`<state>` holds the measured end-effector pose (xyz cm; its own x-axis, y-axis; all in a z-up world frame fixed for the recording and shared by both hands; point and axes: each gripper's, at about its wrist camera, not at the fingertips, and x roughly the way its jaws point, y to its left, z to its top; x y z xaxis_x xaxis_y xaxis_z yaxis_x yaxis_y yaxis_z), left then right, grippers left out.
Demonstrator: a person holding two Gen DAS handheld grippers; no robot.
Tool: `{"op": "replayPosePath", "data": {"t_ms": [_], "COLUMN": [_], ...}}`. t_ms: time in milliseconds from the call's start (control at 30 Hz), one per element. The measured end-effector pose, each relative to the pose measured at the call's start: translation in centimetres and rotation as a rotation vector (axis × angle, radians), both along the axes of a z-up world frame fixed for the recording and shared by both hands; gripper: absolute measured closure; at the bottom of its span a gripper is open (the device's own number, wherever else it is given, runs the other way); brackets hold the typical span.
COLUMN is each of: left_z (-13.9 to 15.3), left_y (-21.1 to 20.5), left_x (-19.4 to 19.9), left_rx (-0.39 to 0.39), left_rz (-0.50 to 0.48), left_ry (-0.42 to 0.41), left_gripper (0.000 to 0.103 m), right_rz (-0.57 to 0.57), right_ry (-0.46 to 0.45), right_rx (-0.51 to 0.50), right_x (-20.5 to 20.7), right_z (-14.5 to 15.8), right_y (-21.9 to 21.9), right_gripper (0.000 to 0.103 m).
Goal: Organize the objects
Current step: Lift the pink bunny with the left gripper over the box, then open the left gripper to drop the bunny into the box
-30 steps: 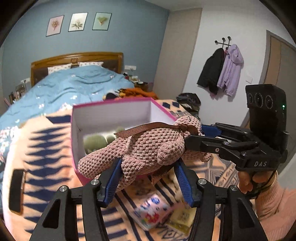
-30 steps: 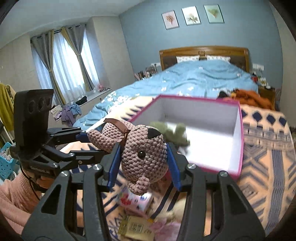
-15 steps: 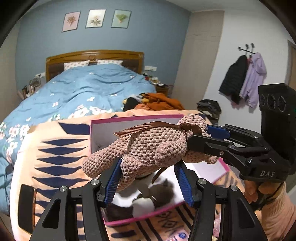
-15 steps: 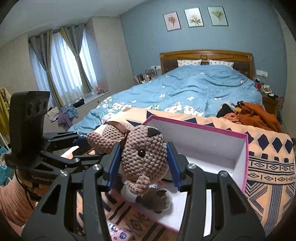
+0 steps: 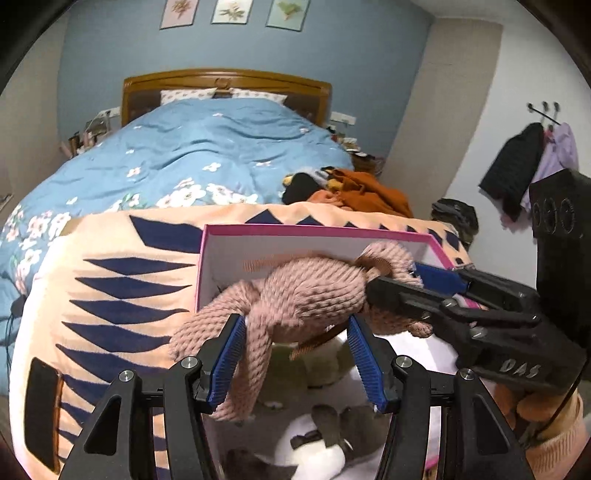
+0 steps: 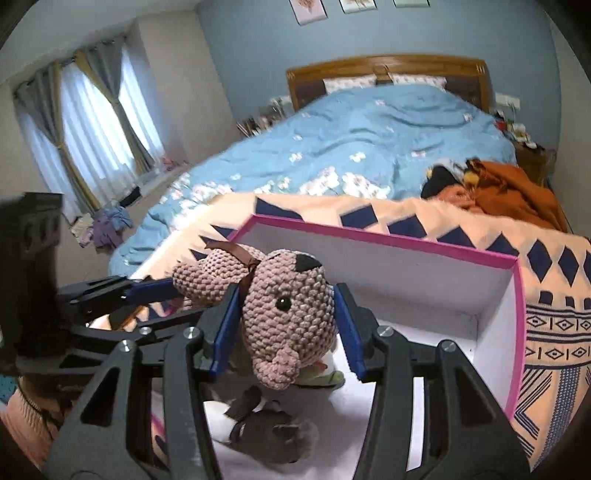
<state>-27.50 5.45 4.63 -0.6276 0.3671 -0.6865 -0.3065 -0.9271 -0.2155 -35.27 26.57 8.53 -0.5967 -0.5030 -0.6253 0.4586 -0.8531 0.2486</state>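
Both claws have carried the pink crocheted toy [image 5: 295, 295] from beside the box [image 6: 515, 332] to above it. Left claw [image 5: 295, 354] is gripping its body; right claw [image 6: 284, 325], loosening around the head. Release is remaining; other plush toys [image 6: 266, 424] are lying below.

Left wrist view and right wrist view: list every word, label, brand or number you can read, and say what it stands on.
"DAS": raised letters on the black body of the right gripper, seen in the left wrist view.
Wall pictures: plant prints, no lettering readable.
Pink-rimmed box, crochet toy, patterned blanket: no text visible.
Right wrist view: nothing readable.
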Motion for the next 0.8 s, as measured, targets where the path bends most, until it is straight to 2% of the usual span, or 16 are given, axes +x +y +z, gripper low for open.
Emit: {"op": "replayPosePath", "data": {"t_ms": [100,200,367,600,733,800], "left_z": [0.0,0.2,0.3,0.7,1.3,1.7], "left_y": [0.0,-0.5,-0.9,-1.1,-1.2,-1.2], "left_x": [-0.4,0.1,0.9,3.0,5.6,7.0], "left_rx": [-0.009,0.015,0.036,0.045,0.042,0.047], "left_rz": [0.03,0.04,0.042,0.026,0.002,-0.016], "left_ry": [0.007,0.025,0.041,0.079,0.131,0.156], "left_gripper": [0.045,0.045,0.044,0.042,0.041,0.036], "right_rz": [-0.021,-0.033,-0.042,-0.02,0.006,0.023], "right_ry": [-0.022,-0.045,-0.056,-0.056,-0.036,-0.02], "right_rx": [0.014,-0.041,-0.067,-0.099,-0.126,-0.141], "right_x": [-1.0,-1.4,-0.7,2.1,4.7,6.3], "right_z": [-0.6,-0.9,-0.9,-0.9,-0.6,-0.2], "right_y": [-0.4,0.3,1.5,2.7,3.5,4.0], "right_gripper": [0.05,0.05,0.05,0.05,0.05,0.05]}}
